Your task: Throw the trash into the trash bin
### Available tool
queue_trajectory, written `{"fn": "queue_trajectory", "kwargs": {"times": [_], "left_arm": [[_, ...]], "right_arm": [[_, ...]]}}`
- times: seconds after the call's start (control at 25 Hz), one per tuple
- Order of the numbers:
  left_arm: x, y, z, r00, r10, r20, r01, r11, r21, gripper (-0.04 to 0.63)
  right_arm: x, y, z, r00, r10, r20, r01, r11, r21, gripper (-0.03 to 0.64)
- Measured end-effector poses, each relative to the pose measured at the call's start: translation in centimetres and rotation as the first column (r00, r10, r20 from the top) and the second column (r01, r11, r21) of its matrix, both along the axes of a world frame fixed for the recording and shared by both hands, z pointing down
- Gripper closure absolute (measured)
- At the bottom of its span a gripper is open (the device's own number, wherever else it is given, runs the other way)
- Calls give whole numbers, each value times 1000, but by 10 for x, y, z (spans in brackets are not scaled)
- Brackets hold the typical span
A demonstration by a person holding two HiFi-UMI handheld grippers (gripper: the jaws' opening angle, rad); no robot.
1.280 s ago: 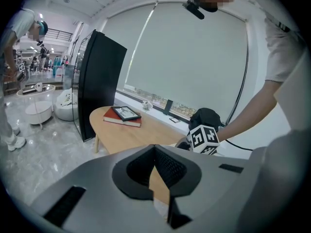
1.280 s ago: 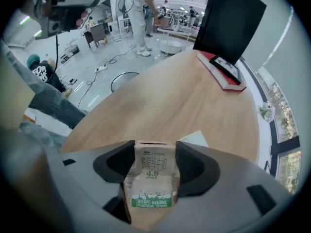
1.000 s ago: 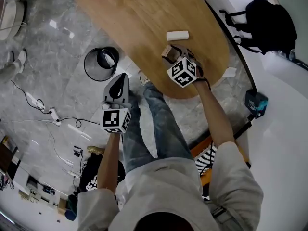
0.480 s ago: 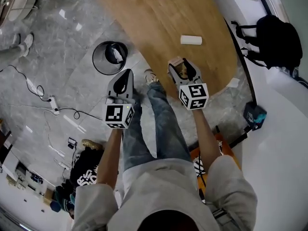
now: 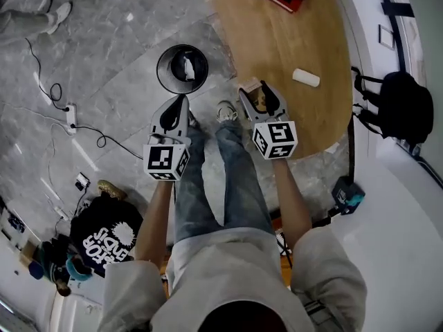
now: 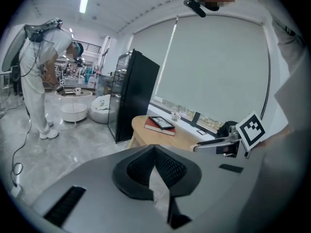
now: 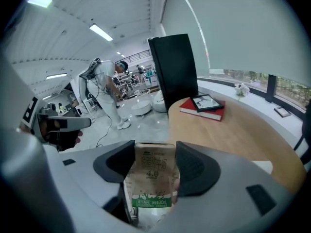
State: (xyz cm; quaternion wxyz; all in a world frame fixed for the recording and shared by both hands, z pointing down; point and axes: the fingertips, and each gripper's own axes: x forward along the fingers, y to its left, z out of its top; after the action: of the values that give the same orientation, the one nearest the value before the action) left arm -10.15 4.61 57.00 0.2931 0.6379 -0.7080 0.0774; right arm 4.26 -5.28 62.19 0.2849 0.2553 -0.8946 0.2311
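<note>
Right gripper (image 7: 154, 155) fingers clamped on carton (image 7: 153, 178) | left gripper (image 6: 154, 152) fingers together, empty | trash bin (image 5: 182, 68) on floor (image 5: 104, 61) beside counter (image 5: 304, 40)

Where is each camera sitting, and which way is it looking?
Head view: on the person's head, looking steeply down at the trash bin, floor and table; both arms, legs, left tool and right tool show.
Left gripper view: on the left tool, looking along its shut jaws toward the table; the right tool shows.
Right gripper view: on the right tool, looking past its held carton toward the table; the left tool shows.
Shared: both gripper views see the red book.
</note>
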Motion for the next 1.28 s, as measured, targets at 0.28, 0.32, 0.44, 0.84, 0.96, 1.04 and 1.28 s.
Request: {"fn": "queue_trajectory", "kwargs": {"times": [0.28,0.32,0.44,0.84,0.96,1.04,1.28], "left_arm": [[-58,59,2,988,-154,3,154,988,-8,577],[-66,67,2,985,-174,3,174,985,-8,577],[-87,87,2,974,-225,4,225,974,-11,577],[-134,136,12,946,-325,-5,324,945,-36,577],[-135,141,14,944,-331,-13,330,943,-37,577],[-134,142,14,943,-331,-16,330,943,-37,577],[-134,141,15,946,-324,-26,323,946,-37,577]], "right_arm": [[-87,41,10,986,-166,0,166,986,-16,339],[-97,46,11,982,-187,-1,187,982,-17,339],[-127,61,17,971,-238,-7,238,971,-20,339],[-188,87,58,940,-330,-83,327,944,-39,339],[-190,92,83,927,-350,-132,343,936,-73,339],[-190,94,101,919,-358,-162,346,933,-102,339],[-196,90,145,896,-378,-231,348,923,-163,339]]}}
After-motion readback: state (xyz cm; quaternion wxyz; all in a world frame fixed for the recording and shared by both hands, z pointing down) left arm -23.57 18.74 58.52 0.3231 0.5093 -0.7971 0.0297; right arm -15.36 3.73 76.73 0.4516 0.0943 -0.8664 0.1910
